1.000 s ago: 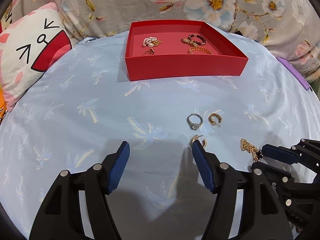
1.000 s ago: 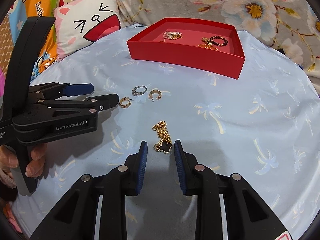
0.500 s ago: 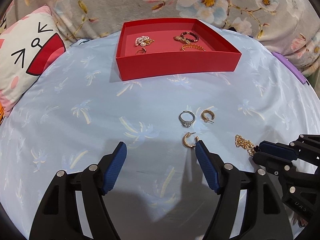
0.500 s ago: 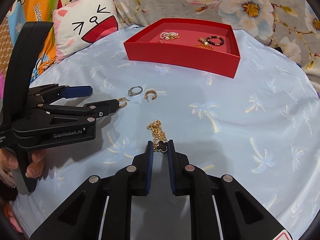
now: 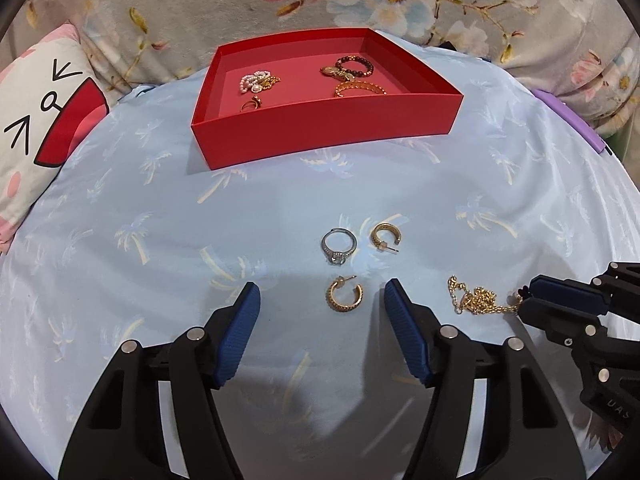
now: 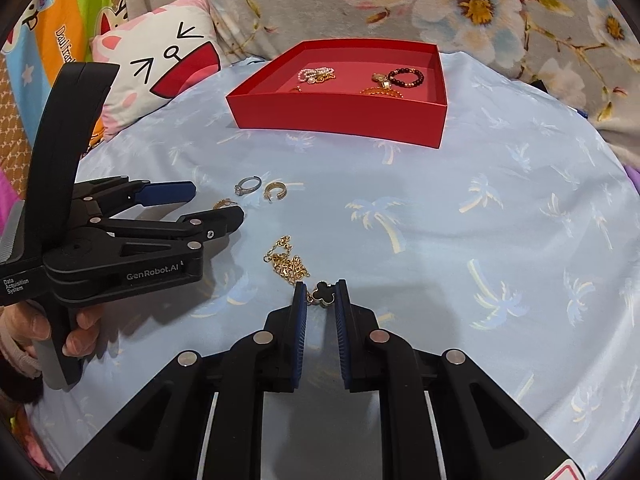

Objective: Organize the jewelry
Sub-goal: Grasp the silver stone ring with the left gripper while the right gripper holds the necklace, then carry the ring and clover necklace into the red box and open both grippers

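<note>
Because the right gripper [image 6: 320, 298] was clamped only on the black clover pendant [image 6: 325, 293] at lower centre, the trailing gold chain [image 6: 286, 262] risked snagging, while the left gripper [image 5: 322, 306] stood apart around a gold hoop earring [image 5: 345, 298].

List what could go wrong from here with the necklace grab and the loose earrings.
The right gripper pinches only the black clover pendant, so the gold chain may trail and snag. The left gripper is open around one hoop earring; closing could nudge the silver ring nearby.
</note>
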